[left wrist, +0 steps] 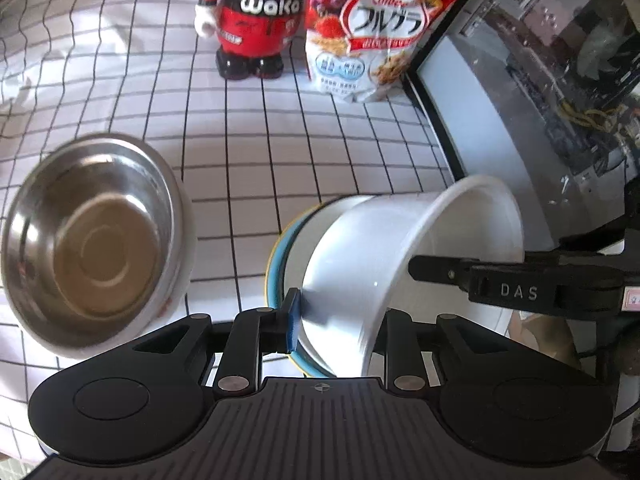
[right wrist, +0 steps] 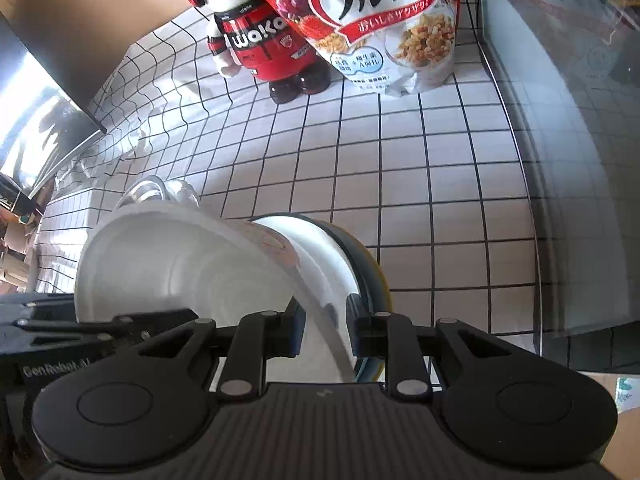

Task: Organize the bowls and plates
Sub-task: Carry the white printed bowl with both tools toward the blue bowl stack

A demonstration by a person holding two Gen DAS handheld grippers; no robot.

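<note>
A white bowl (left wrist: 360, 256) leans tilted, its mouth turned sideways, in a dish with a blue and yellow rim (left wrist: 275, 264). My left gripper (left wrist: 338, 314) is open. The bowl's wall stands between its fingers, with the blue left pad (left wrist: 293, 318) close beside it. The right finger is hidden behind the bowl. In the right wrist view my right gripper (right wrist: 324, 314) is shut on the white bowl's (right wrist: 180, 264) wall near the rim, beside the blue-rimmed dish (right wrist: 362, 268). A steel bowl (left wrist: 96, 240) stands upright on the cloth to the left.
A black-gridded white cloth (left wrist: 280, 152) covers the table. At the back stand a red and black mascot figure (left wrist: 252, 20) and a cereal bag (left wrist: 372, 32). A glass-sided case (left wrist: 540, 100) borders the right side. A dark shiny panel (right wrist: 36, 112) stands at the left.
</note>
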